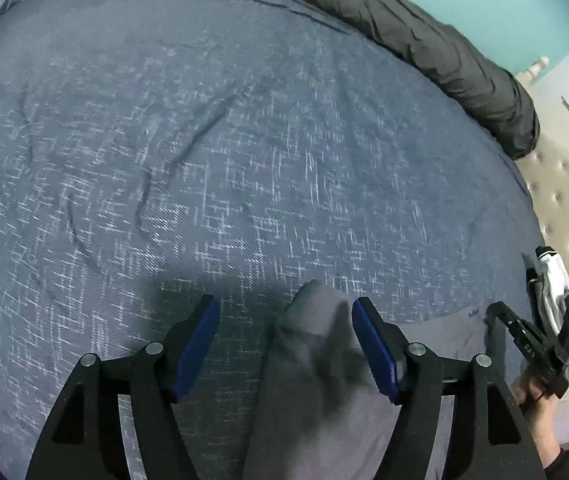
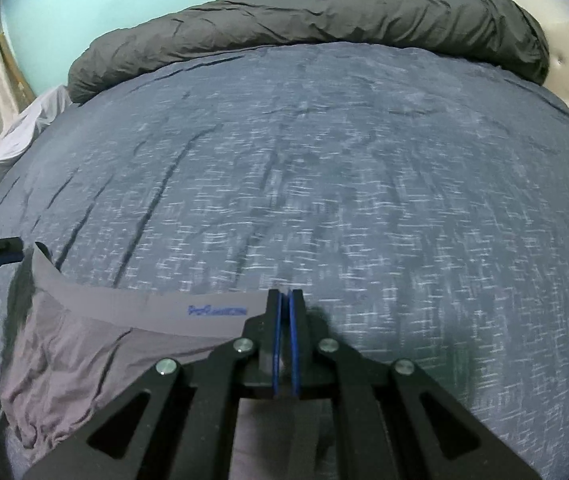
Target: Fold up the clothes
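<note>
Pinching soft grey underwear (image 2: pixel 96 344), right tool (image 2: pixel 285 300) clamps its smooth waistband.

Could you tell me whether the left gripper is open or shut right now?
Open: the left gripper shows a wide gap between its blue pads, with the grey underwear bunched there.

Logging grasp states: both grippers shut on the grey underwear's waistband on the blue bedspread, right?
Not quite. Only the right gripper is shut on the grey underwear, at the waistband, as the right wrist view shows. The left gripper is open in the left wrist view, with a bunched grey corner of the garment between its blue pads but not clamped. The garment does lie on the blue bedspread.
</note>
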Action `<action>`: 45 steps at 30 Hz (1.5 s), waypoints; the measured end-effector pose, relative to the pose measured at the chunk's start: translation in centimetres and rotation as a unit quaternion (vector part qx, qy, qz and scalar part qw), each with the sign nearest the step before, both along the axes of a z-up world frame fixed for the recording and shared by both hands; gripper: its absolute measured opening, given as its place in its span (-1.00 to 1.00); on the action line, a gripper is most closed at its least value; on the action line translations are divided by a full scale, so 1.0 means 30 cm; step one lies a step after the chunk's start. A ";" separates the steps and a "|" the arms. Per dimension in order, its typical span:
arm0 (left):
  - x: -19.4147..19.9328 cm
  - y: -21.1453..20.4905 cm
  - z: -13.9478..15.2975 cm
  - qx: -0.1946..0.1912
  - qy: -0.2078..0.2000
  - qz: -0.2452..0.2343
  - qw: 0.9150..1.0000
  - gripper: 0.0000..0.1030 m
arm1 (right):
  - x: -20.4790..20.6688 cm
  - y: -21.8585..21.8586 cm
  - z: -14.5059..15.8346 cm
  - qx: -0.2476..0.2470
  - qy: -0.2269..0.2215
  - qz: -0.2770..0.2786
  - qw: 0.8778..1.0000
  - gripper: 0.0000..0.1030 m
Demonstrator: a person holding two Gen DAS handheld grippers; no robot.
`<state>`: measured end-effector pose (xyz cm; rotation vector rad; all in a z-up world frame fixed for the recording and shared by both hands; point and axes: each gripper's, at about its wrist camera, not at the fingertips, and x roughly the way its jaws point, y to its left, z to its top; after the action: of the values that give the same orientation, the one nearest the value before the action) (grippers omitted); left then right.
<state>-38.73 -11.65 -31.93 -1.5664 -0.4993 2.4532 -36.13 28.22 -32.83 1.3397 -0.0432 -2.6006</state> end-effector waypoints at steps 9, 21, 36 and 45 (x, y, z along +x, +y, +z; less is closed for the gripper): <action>-0.015 0.021 -0.014 -0.022 0.007 -0.026 0.999 0.35 | 0.009 0.032 0.014 -0.011 0.000 -0.007 1.000 -0.93; -0.016 0.084 -0.047 -0.037 0.032 -0.079 0.996 -0.84 | 0.035 0.189 -0.013 -0.118 -0.015 -0.060 0.991 -0.53; -0.008 0.053 0.034 -0.018 0.055 -0.061 0.996 -0.88 | 0.013 0.084 -0.029 -0.070 -0.013 -0.036 0.997 -0.96; -0.005 0.008 0.009 0.002 0.040 -0.055 0.998 -0.55 | 0.001 0.103 -0.011 -0.055 -0.002 -0.042 0.998 -0.97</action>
<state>-38.88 -11.42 -31.65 -1.4465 -0.3929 2.4203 -36.10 31.31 -33.16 1.3309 -0.2436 -2.6216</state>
